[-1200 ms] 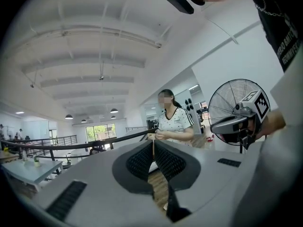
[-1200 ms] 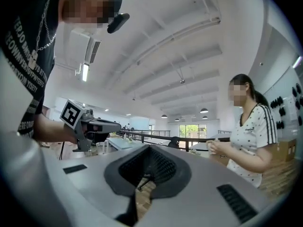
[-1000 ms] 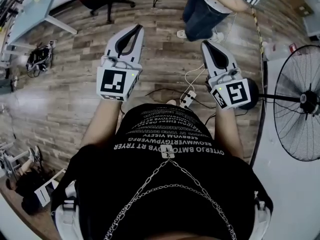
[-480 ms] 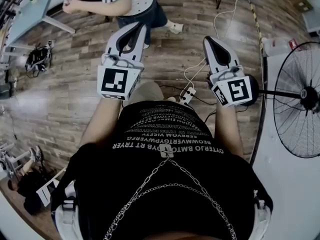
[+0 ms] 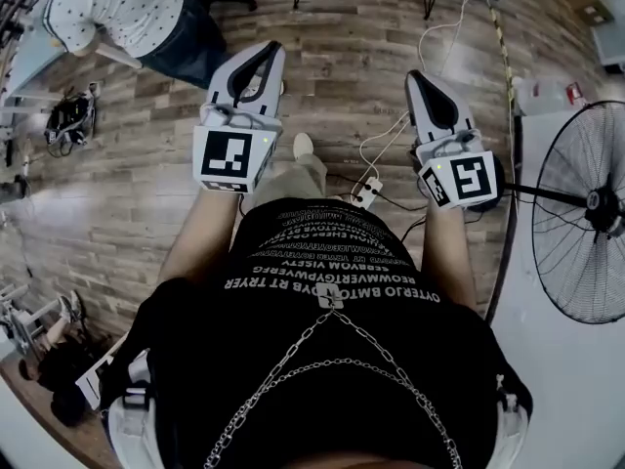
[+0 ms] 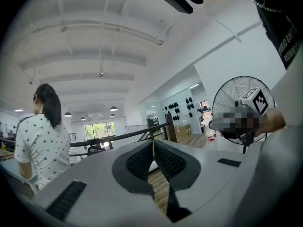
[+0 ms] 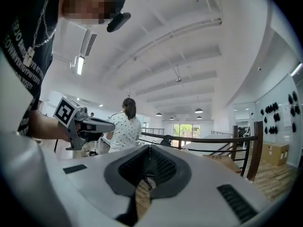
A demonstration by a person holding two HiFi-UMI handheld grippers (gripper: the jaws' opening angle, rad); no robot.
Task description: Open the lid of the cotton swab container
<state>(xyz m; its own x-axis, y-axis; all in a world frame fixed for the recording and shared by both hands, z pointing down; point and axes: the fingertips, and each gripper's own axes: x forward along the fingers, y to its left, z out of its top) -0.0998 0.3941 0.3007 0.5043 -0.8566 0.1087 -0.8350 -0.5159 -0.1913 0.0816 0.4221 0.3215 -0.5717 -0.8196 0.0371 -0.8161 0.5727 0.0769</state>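
No cotton swab container shows in any view. In the head view my left gripper (image 5: 268,51) and right gripper (image 5: 418,75) are held out level in front of the body, above a wooden floor. Both have their jaws closed together with nothing between them. The left gripper view looks along its shut jaws (image 6: 152,144) toward a railing and a bright hall. Past its own shut jaws (image 7: 150,148), the right gripper view takes in the left gripper's marker cube (image 7: 66,111).
A person in a dotted shirt (image 5: 117,13) stands at the upper left by a desk. A standing fan (image 5: 586,228) is at the right. A power strip (image 5: 366,191) with cables lies on the floor below the grippers. My own leg and shoe (image 5: 296,164) show between them.
The other person has walked from the upper right across to the upper left. My leg has stepped forward between the grippers. Both grippers stay shut and nearly still.
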